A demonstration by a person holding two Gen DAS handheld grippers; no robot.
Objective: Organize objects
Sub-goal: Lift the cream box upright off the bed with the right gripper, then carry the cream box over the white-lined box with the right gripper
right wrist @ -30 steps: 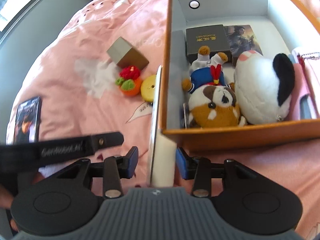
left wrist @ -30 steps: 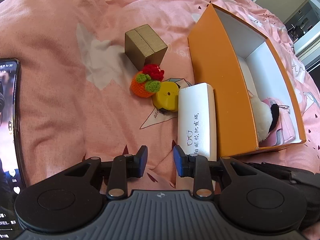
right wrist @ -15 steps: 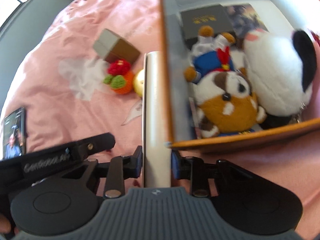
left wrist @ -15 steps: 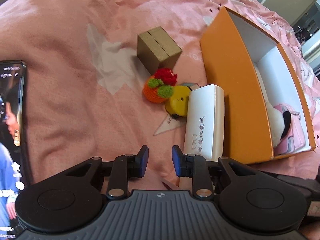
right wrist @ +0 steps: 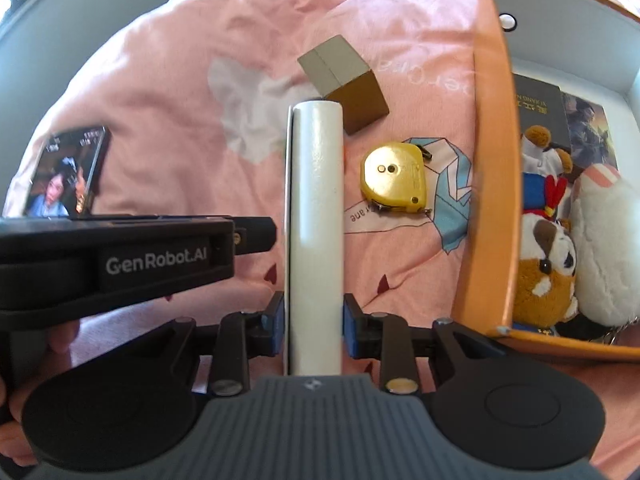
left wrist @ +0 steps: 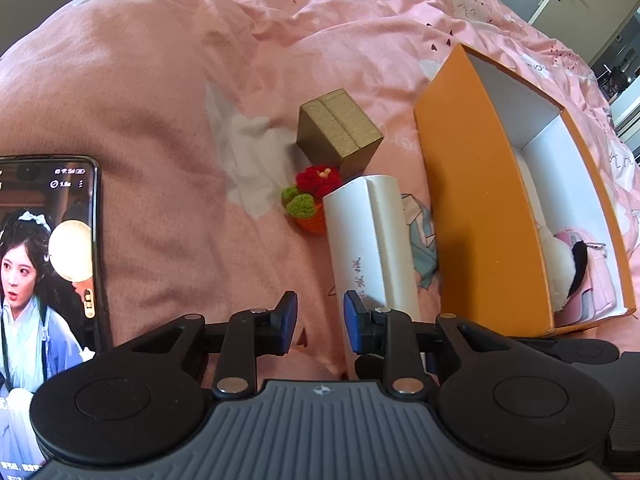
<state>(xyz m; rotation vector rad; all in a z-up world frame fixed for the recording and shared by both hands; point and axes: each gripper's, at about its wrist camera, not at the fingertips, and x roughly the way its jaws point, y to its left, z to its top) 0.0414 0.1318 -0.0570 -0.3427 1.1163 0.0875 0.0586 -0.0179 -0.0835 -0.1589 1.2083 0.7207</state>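
Observation:
My right gripper (right wrist: 314, 326) is shut on a long white glasses case (right wrist: 316, 216) and holds it off the pink bedspread, left of the orange box (right wrist: 486, 160). The case also shows in the left wrist view (left wrist: 370, 240), raised beside the box's orange wall (left wrist: 476, 208). My left gripper (left wrist: 320, 320) is open and empty, just left of the case. A gold box (left wrist: 340, 130), a crocheted orange with a red flower (left wrist: 310, 204) and a yellow tape measure (right wrist: 394, 182) lie on the bed. The tape measure is hidden in the left wrist view.
The orange box holds plush toys (right wrist: 546, 264), a white plush (right wrist: 604, 248), dark booklets (right wrist: 540, 108) and a pink pouch (left wrist: 592, 280). A phone with a lit screen (left wrist: 44, 264) lies at the left. The left gripper's body (right wrist: 120, 260) crosses the right wrist view.
My right gripper has lifted the white case off the bed and swung it left, away from the box wall; the tape measure is now uncovered. My left gripper stays open.

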